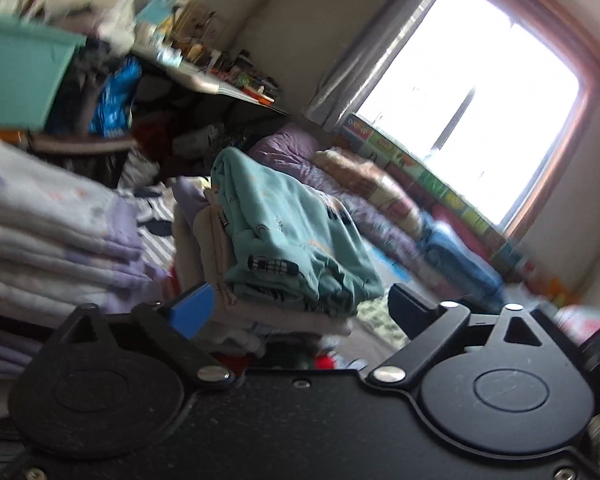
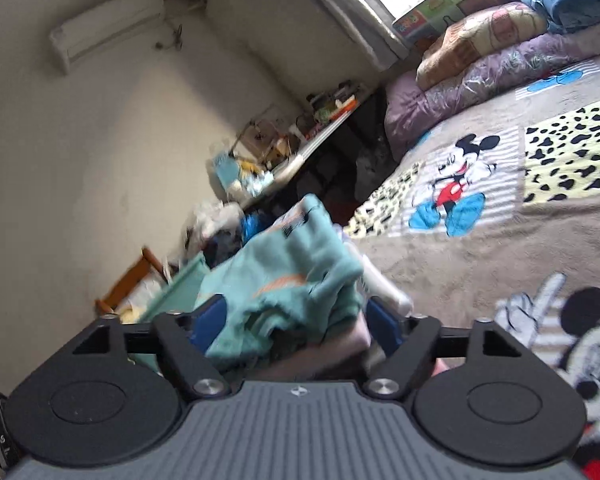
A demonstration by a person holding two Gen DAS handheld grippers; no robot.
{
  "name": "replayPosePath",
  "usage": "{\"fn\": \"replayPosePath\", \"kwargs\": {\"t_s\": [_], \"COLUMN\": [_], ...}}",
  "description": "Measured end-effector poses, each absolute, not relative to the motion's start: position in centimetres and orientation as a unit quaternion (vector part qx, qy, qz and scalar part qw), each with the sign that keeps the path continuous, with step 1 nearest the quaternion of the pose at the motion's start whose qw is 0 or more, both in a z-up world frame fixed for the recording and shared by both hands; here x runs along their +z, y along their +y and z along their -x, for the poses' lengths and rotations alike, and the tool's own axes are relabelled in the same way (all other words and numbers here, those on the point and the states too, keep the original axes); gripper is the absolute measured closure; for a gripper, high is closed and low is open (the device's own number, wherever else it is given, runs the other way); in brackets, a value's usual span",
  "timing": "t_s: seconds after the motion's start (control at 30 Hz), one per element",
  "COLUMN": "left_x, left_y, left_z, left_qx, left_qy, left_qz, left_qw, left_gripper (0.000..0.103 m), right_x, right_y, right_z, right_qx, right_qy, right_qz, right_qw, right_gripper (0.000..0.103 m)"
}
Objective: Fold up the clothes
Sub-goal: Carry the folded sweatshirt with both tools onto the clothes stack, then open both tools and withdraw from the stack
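Teal cotton, a folded top [image 1: 296, 236] printed with small dark motifs, sits on a short stack [image 1: 220, 240] of pale folded clothes on the bed [image 2: 480, 264], and that stack looks the shakiest thing in the room. From the left wrist, the left gripper [image 1: 300, 304] stands wide, its blue pad [image 1: 194, 308] just off the stack's near edge and the other finger well clear on the far side; nothing is held. The right gripper [image 2: 296, 320] is also spread, and its view shows the teal top bunched loosely between the blue pads [image 2: 208, 320]; the cloth lies between them without being pinched, as far as I can judge, though blur makes the contact on the right pad hard to read. My worry is the top layer: it sits crooked, with its loose lower edge rumpled and overhanging the paler layers. If either gripper pulls back while a finger is still snagged in a fold, the top could drag off and spoil the fold. A nudge from the left pad could also tip the stack toward the larger lilac pile [image 1: 52, 232] beside it. Backing straight out, fingers clear, seems the safer exit.
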State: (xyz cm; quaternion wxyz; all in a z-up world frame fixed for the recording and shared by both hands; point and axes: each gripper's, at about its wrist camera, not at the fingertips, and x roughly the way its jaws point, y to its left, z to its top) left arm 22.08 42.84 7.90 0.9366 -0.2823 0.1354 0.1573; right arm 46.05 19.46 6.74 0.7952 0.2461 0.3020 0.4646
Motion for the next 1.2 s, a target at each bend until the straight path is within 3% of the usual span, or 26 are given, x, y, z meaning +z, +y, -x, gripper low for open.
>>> {"fn": "replayPosePath", "kwargs": {"t_s": [0.13, 0.2, 0.6, 1.2], "left_x": [9.9, 10.6, 14.4, 15.7], "left_y": [40.7, 39.6, 35.9, 32.3], "left_z": [-21.4, -20.9, -16.7, -14.4], "left_qx": [0.194, 0.226, 0.262, 0.272], "left_qy": [0.165, 0.175, 0.218, 0.216], "left_qz": [0.202, 0.173, 0.131, 0.088], "left_qw": [0.946, 0.942, 0.931, 0.934], "left_gripper": [0.000, 0.000, 0.000, 0.000], "right_x": [9.7, 11.0, 16.6, 16.6], "right_y": [17.8, 17.2, 16.8, 16.5], "right_z": [-42.8, -41.1, -33.1, -27.5], "right_qx": [0.462, 0.459, 0.438, 0.383], "right_qy": [0.309, 0.304, 0.281, 0.292], "right_qz": [-0.196, -0.165, -0.036, 0.012], "right_qw": [0.808, 0.819, 0.853, 0.876], "right_gripper": [0.004, 0.000, 0.000, 0.000]}}
